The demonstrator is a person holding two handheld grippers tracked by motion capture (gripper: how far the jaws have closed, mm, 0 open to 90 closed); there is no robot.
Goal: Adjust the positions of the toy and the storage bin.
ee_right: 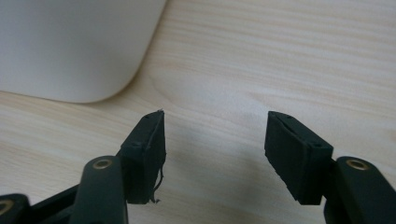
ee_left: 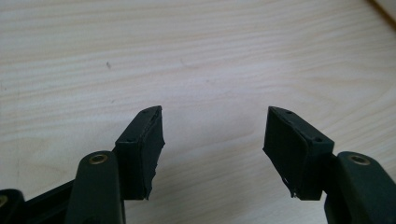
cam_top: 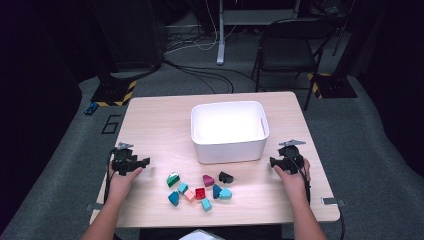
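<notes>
Nearest the desk's [cam_top: 150, 115] front edge, both hands sit idle-ish: left hand-held gripper [cam_top: 145, 162] at the left side, right hand-held gripper [cam_top: 272, 161] at the right, just beside the bin's [cam_top: 230, 145] near right corner. Both spread wide with nothing between the pads; in each gripper view bare wood shows between the jaws.

Blocks [cam_top: 200, 189] lie in a loose cluster between the two hands, closer to the front edge than the bin. Mixed colours: teal, green, pink, red, magenta, black. None touched, none lifted. Bin looks empty from above.

Step, as I read it: start of a pick-and-drop into the bin, no block taken yet. Next move calls for one gripper to swing inward over the cluster, line the jaws across a single block clear of its neighbours, then close. The black block [cam_top: 225, 177] at the cluster's far right edge looks easiest for the right side.

Surface: pale wood grain, clean. Beyond it: grey carpet, cables, a folding chair [cam_top: 287, 50], dark surroundings.
</notes>
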